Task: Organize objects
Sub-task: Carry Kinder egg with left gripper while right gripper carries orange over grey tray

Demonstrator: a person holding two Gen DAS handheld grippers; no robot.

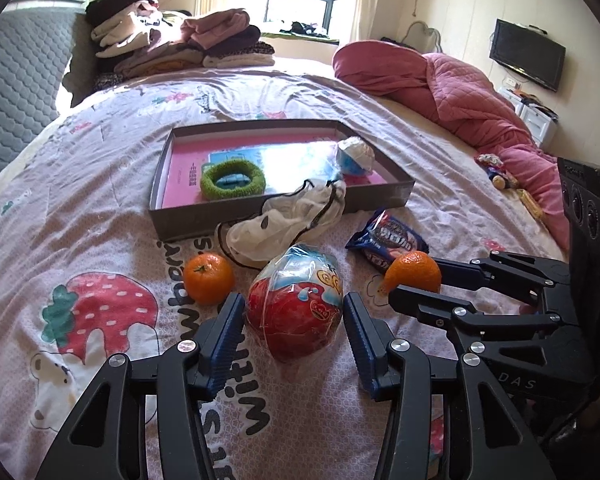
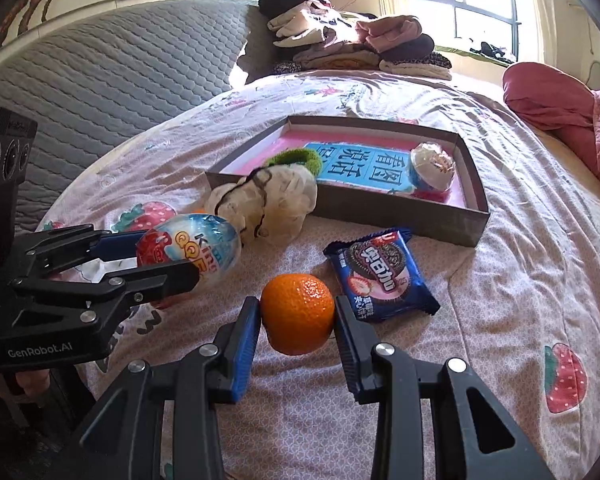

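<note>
1. Left wrist view: the left gripper (image 1: 294, 322) is clamped on a wrapped red-and-blue toy egg (image 1: 296, 304), its blue pads pressing both sides of the egg.
2. Just to the right, the right gripper (image 1: 414, 280) is closed on a mandarin (image 1: 414, 270), which sits between its black fingers.
3. Right wrist view: the same mandarin (image 2: 298, 312) is pinched at both sides by the blue pads of the right gripper (image 2: 298, 320), and the left gripper (image 2: 160, 258) with the toy egg (image 2: 188, 252) is at the left.
4. A second mandarin (image 1: 209, 278) lies on the strawberry-print bedsheet (image 1: 80, 208), just left of the egg.
5. A blue cookie packet (image 2: 382, 276) lies flat on the sheet, just right of and beyond the held mandarin.
6. A crumpled white cloth bag with a dark drawstring (image 1: 288, 222) rests against the near wall of a shallow grey box (image 1: 260, 216).
7. Inside the box, on its pink floor, a green fuzzy ring (image 1: 233, 179) lies at the left and a wrapped blue-and-white ball (image 1: 355, 156) at the right.
8. Farther off, folded clothes (image 1: 172, 36) are stacked at the far left of the bed, and a pink quilt (image 1: 460, 92) is heaped at the far right.
</note>
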